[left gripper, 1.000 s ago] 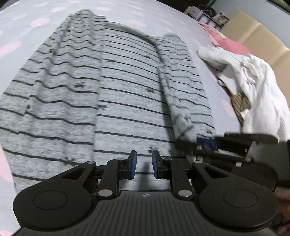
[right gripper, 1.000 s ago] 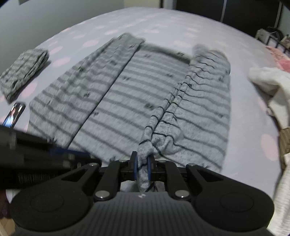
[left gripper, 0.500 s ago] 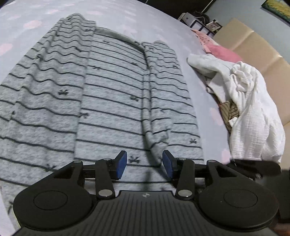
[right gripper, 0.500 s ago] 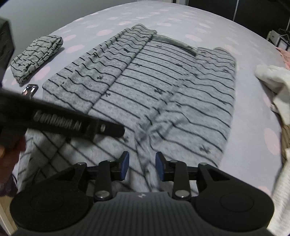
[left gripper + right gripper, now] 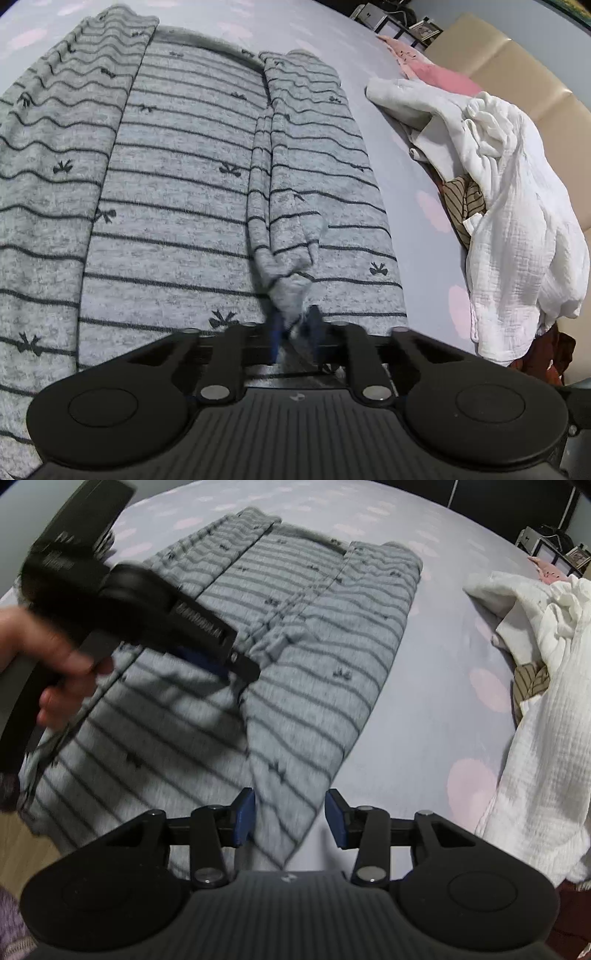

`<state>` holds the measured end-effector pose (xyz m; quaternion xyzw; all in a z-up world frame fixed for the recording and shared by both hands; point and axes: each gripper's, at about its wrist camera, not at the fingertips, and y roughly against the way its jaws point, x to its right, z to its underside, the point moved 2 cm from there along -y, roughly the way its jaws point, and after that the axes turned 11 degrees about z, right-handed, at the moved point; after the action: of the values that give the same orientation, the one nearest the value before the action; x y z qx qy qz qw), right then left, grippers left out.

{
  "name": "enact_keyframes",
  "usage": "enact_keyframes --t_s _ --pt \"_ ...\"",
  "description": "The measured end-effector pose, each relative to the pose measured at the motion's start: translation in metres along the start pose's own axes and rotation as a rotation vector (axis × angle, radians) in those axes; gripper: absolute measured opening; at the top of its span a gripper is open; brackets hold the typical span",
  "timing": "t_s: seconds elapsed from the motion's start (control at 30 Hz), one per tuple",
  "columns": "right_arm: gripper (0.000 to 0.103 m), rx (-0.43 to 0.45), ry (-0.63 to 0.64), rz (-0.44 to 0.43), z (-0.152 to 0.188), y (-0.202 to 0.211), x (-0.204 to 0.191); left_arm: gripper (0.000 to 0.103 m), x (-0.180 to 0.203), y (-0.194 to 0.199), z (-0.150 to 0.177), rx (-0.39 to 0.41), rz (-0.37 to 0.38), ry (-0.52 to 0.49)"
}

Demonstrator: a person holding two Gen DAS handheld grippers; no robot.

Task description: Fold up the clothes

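A grey striped top [image 5: 184, 192] lies flat on the lilac bed, both sides folded inward. Its right sleeve [image 5: 284, 221] runs down the folded right panel. My left gripper [image 5: 294, 332] is shut on the sleeve's cuff end at the near hem. In the right wrist view the left gripper [image 5: 240, 668] reaches in from the left over the top [image 5: 314, 664]. My right gripper [image 5: 291, 819] is open, its pads either side of the top's near right corner, holding nothing.
A pile of white, pink and brown clothes [image 5: 509, 206] lies on the right side of the bed, also seen in the right wrist view [image 5: 546, 701]. The bedsheet [image 5: 436, 716] has pale pink spots. A beige headboard [image 5: 517, 74] stands beyond the pile.
The right gripper let go of the sleeve and opened wider, moving to the top's near right corner. The left gripper opened, then shut on the sleeve's cuff.
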<state>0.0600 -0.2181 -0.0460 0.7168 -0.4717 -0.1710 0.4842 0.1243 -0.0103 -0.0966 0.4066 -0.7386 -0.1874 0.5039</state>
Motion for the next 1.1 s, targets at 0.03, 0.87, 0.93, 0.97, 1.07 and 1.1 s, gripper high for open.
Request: enact_keyframes --t_s 0.03,0.87,0.93,0.97,1.07,1.1 --pt "0.045 -0.008 0.005 -0.005 0.004 0.000 -0.002 0.005 0.000 0.001 0.000 0.008 0.005 -0.001" --pt "0.012 -0.100 0.193 0.173 0.021 -0.014 -0.042 0.002 -0.034 0.003 0.010 0.034 0.048 0.164" --pt "0.012 -0.119 0.209 0.166 0.025 -0.015 -0.043 0.002 -0.034 0.002 0.011 0.035 0.046 0.160" --pt "0.012 -0.130 0.214 0.160 0.026 -0.015 -0.042 0.002 -0.034 0.001 0.012 0.035 0.045 0.157" --pt "0.013 -0.146 0.227 0.144 0.028 -0.013 -0.041 0.003 -0.033 0.005 0.011 0.036 0.039 0.159" --pt "0.015 -0.151 0.227 0.136 0.028 -0.012 -0.040 0.003 -0.033 0.008 0.011 0.037 0.030 0.156"
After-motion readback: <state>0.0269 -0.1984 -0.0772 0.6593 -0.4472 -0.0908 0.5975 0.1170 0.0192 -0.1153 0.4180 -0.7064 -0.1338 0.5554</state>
